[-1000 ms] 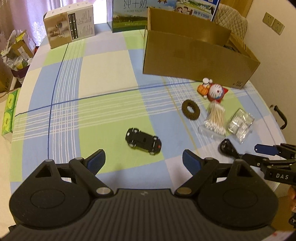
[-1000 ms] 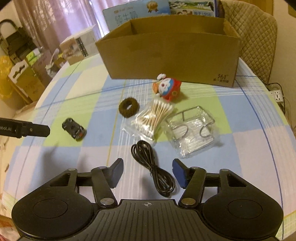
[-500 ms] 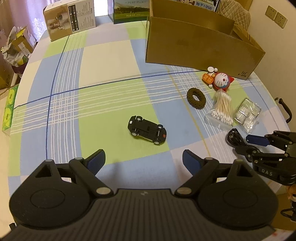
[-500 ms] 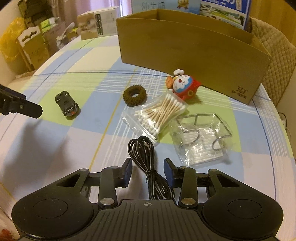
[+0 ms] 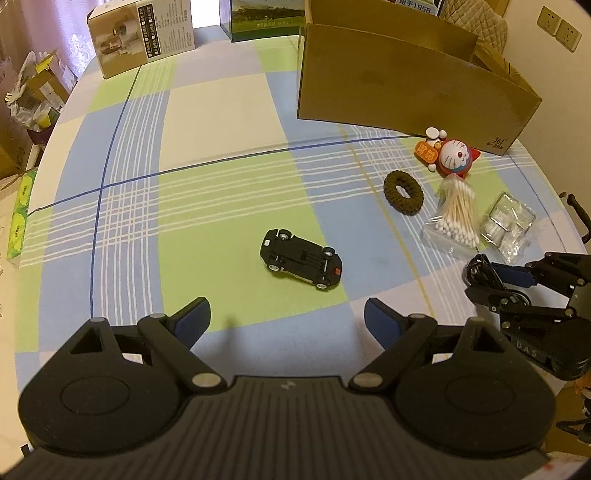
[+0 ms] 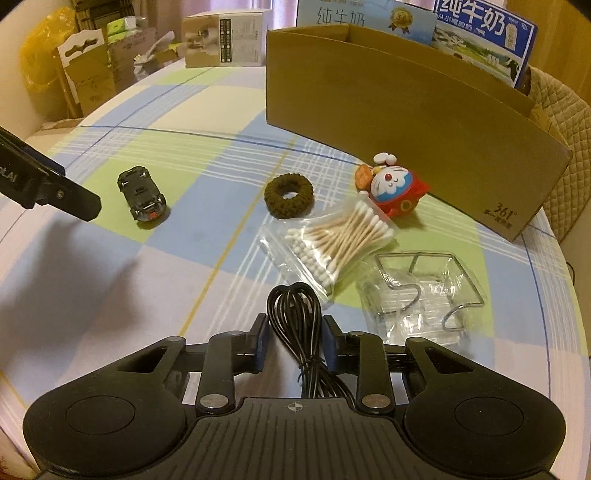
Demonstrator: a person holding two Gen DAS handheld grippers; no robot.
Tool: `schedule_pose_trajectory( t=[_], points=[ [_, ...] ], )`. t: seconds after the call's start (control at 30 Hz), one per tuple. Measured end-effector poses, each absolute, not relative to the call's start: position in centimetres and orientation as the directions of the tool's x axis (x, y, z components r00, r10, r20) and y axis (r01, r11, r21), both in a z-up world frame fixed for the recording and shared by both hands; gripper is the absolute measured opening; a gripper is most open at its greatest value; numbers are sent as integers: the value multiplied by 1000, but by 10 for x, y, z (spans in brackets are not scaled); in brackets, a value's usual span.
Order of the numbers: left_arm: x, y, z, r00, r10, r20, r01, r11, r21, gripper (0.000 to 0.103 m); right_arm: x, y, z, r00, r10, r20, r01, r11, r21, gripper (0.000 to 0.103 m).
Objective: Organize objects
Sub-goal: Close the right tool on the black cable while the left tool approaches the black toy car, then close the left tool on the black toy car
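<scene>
A coiled black cable [image 6: 295,317] lies on the checked tablecloth between the fingers of my right gripper [image 6: 295,341], which has narrowed around it; the pads do not visibly press it. The cable also shows in the left wrist view [image 5: 480,271]. My left gripper [image 5: 286,319] is wide open and empty, just short of an overturned black toy car [image 5: 301,263]. A brown hair ring [image 6: 289,196], a bag of cotton swabs [image 6: 332,243], a Doraemon toy [image 6: 391,186] and a clear packet with wire hooks [image 6: 421,291] lie near the cable. An open cardboard box [image 6: 406,110] stands behind them.
A white product box [image 5: 142,38] stands at the table's far left corner. Milk cartons [image 6: 480,33] stand behind the cardboard box. Cartons and bags [image 6: 85,66] are piled beyond the table's left edge. A quilted chair [image 6: 561,147] is at the right.
My right gripper has moved forward over the cable and its fingers have closed in around it. My left gripper has moved nearer the toy car, still open.
</scene>
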State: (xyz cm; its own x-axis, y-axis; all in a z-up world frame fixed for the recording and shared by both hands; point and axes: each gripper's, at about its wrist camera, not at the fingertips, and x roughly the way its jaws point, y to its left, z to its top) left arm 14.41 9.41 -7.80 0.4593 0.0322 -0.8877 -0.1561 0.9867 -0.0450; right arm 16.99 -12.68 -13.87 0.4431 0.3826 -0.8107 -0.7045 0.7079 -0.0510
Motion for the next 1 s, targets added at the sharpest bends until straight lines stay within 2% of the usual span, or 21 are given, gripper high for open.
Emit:
schedule_pose_trajectory(
  t=[0.37, 0.8, 0.87, 1.0],
  points=[
    [155, 92, -84, 480, 34, -877, -125, 992, -30, 88, 176, -144, -125, 440, 423, -792, -653, 756, 41, 25],
    [182, 80, -107, 509, 31, -860, 43, 997, 61, 86, 189, -173, -109, 449, 445, -775, -552, 820, 151, 25],
    [184, 78, -111, 504, 31, -863, 63, 995, 72, 85, 189, -175, -108, 449, 444, -775, -542, 825, 159, 25],
    [190, 76, -122, 484, 43, -874, 78, 993, 92, 74, 192, -179, -109, 447, 444, -777, -523, 834, 176, 25]
  ],
)
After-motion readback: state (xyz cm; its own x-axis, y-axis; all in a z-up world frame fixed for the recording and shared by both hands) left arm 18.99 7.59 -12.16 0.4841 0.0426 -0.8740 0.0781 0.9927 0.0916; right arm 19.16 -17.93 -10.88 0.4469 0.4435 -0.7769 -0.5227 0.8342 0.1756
